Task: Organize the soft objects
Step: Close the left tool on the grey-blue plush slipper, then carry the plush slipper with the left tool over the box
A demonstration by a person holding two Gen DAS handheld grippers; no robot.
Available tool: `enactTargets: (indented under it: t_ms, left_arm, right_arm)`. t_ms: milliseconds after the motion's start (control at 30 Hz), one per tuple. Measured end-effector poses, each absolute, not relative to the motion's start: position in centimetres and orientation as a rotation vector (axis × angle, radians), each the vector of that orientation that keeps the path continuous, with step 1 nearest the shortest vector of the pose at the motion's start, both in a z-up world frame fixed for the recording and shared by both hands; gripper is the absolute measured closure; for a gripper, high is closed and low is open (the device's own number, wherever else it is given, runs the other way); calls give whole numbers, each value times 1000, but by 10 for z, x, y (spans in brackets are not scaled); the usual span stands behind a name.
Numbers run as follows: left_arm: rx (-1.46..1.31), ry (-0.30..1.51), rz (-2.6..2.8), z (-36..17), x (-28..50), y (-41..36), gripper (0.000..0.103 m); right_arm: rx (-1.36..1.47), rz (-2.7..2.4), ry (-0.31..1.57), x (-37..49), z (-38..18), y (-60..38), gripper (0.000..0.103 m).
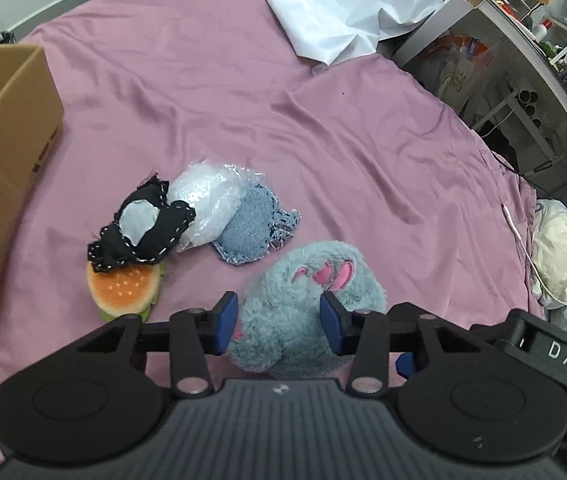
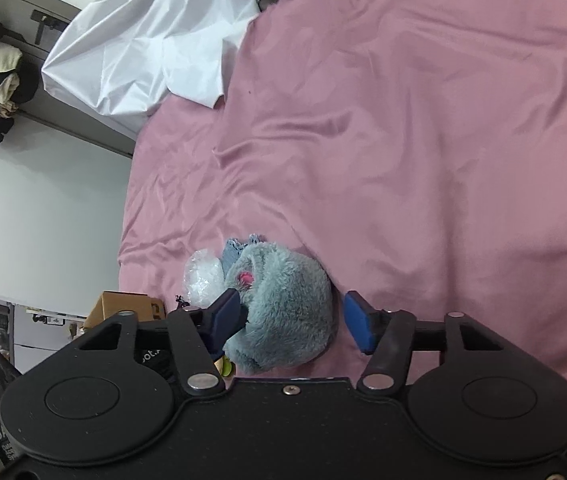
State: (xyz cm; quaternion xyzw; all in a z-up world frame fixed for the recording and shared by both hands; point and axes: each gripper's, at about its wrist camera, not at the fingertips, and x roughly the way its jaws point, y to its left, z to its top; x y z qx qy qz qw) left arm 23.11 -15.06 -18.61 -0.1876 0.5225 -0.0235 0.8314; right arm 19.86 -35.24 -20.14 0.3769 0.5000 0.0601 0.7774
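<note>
Nearest both lenses: fluffy grey-blue plush toy with pink paw patches (image 1: pixel 303 304), lying on wrinkled mauve-pink bedsheet (image 1: pixel 243 120).

Writing: white letters "DAS" on black housing at lower R of left wrist view; rest cut off. Partial white print on black surface behind the near finger in right wrist view, not legible. No readable marks on brown cardboard box (image 1: pixel 7 168).

L gripper (image 1: pixel 279 320): blue-padded fingers spread, one each side of plush, R pad against the fur near pink paw patches, L pad at the fur's edge; not squeezing as far as can be seen. Gripper low over the sheet, angled down toward the plush.

R gripper (image 2: pixel 299 320): fingers spread wide. Near pad touches the plush flank; far pad stands apart from it, sheet visible between. Low, pointing across the bed.

L view only: black stitched fabric piece with pale grey patch (image 1: pixel 139 228), resting partly on orange-and-green burger-shaped soft toy (image 1: pixel 125 292); box open-topped at far L, well apart from the plush. Cluttered shelving at upper R.

Both views: clear crinkled plastic bag w/ white filling (image 1: pixel 207 204), round denim pad with frayed edge (image 1: pixel 251 228) just beside it, crumpled white cloth (image 1: pixel 343 0) at bed's far end. R view shows bag and denim mostly hidden behind plush, plus dark clothing at upper L.
</note>
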Motion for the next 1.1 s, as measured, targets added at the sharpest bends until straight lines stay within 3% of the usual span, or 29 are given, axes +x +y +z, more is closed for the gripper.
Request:
enactTargets:
  t_ms: [333, 600, 767, 1100]
  left_arm:
    - [-456, 1114, -55, -200, 242, -145, 68]
    - [-526, 1128, -50, -207, 247, -139, 72]
    - [-547, 1129, -50, -202, 244, -135, 79]
    - [-527, 1054, -41, -167, 230, -124, 81]
  right_arm:
    - [834, 117, 1133, 211, -217, -344, 59]
    - [857, 85, 1161, 219, -230, -338, 59]
    - [832, 89, 1140, 219, -227, -333, 68]
    - [784, 178, 1043, 212, -200, -325, 71]
